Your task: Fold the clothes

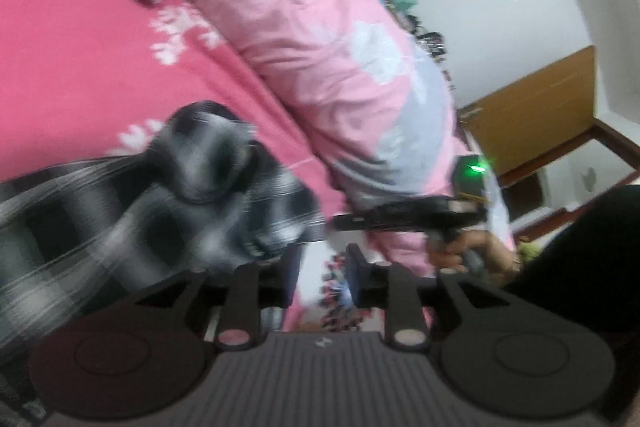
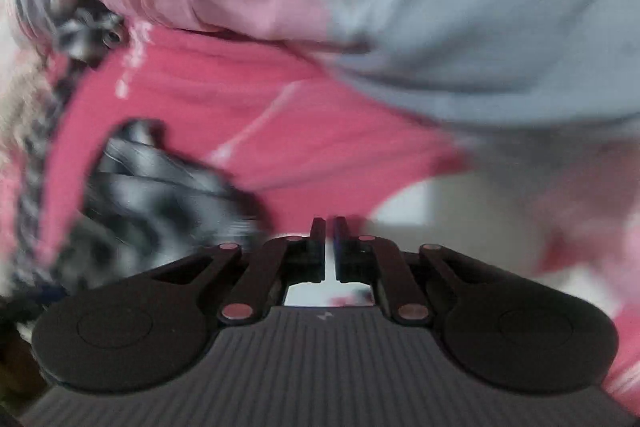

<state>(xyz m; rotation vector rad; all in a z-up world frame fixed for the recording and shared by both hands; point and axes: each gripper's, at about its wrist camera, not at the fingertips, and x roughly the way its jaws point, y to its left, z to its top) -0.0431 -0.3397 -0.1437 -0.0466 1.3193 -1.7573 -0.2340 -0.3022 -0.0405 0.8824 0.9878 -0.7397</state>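
Plaid garment (image 1: 120, 211) bunched on pink bed sheet (image 1: 72, 67); left hand-held gripper (image 1: 322, 267) parted, empty; right hand-held gripper (image 2: 329, 251) pressed together, empty.

The plaid garment (image 1: 120, 211) is soft woven cloth in black, grey and white, matt and crumpled. The bed sheet (image 1: 80, 67) is smooth pink cloth with a white print. The quilt (image 1: 288, 39) is paler pink cloth, puffy and creased, with grey patches. Both grippers look like matt black plastic with ribbed bodies and small shiny rivets. The door (image 1: 536, 111) looks like smooth brown wood.
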